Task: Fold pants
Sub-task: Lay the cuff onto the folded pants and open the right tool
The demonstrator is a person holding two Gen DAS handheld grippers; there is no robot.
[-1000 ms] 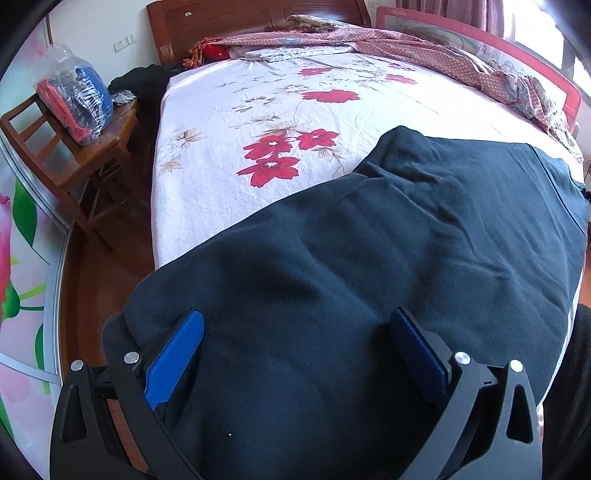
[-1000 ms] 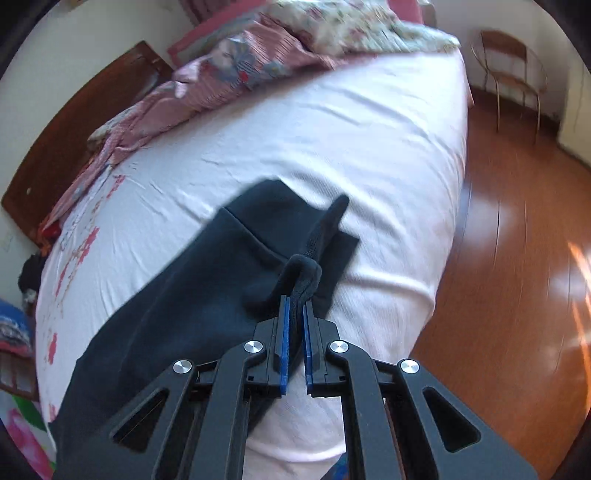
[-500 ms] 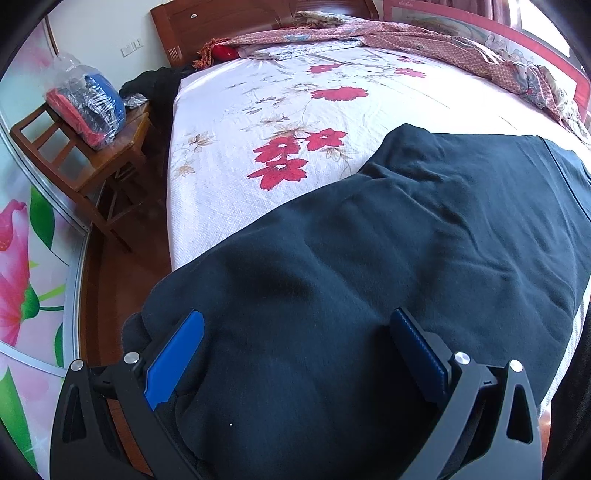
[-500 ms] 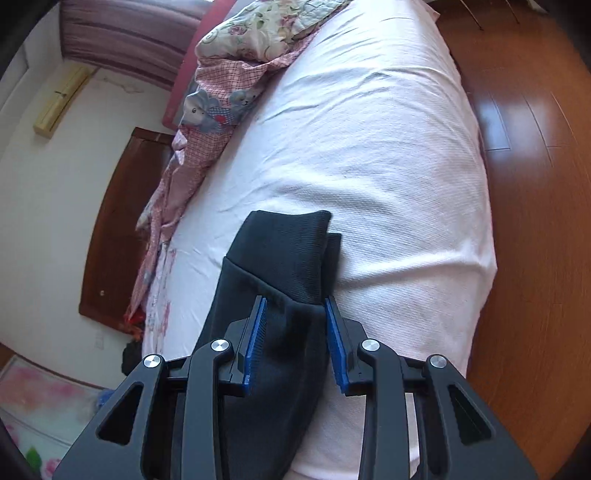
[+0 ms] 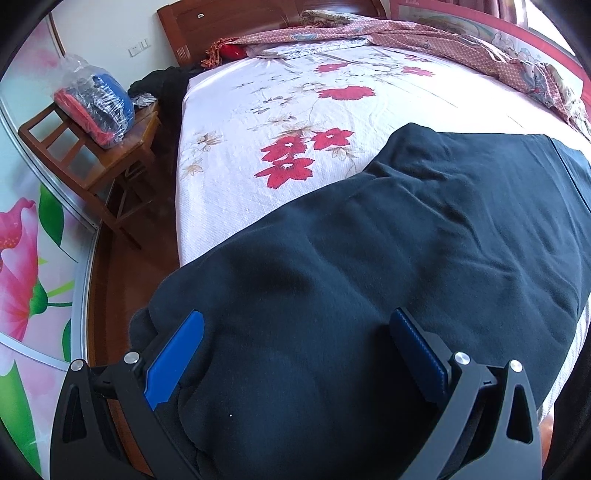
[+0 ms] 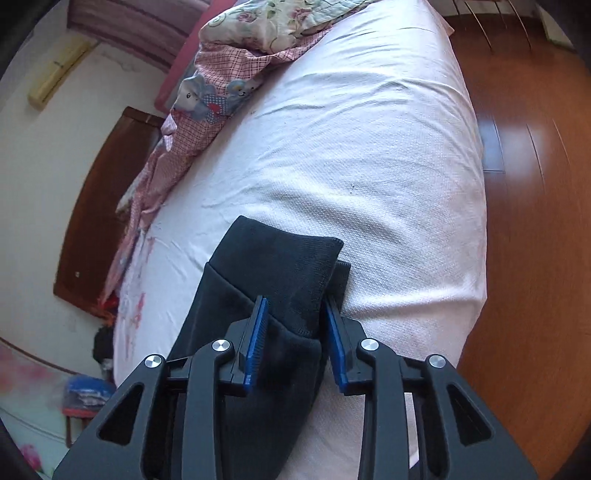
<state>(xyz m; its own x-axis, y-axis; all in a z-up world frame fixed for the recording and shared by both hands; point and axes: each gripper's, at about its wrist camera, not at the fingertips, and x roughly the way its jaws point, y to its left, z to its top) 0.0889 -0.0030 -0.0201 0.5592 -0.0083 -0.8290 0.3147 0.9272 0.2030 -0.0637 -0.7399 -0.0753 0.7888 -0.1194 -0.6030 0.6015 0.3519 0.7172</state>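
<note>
Now we release cuff: right gripper point(image 6: 295, 343) fingers just parting, left gripper point(image 5: 295, 354) spread above pants point(image 5: 406, 258); first fold laid on bed point(image 6: 369, 147), more remaining.

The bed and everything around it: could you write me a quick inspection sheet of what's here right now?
Surface: bed with a white sheet printed with red flowers.
Job's things: dark pants spread along the near edge; ribbed cuff lying flat.
Clutter: checked blanket bunched at the far side; bagged clothes on a wooden chair.
Grippers: left gripper open wide over the pants; right gripper has just been opening, cuff between its jaws but not pinched.
Cables: nothing seen.
Surroundings: wooden floor, headboard, flower-patterned wall panel.
</note>
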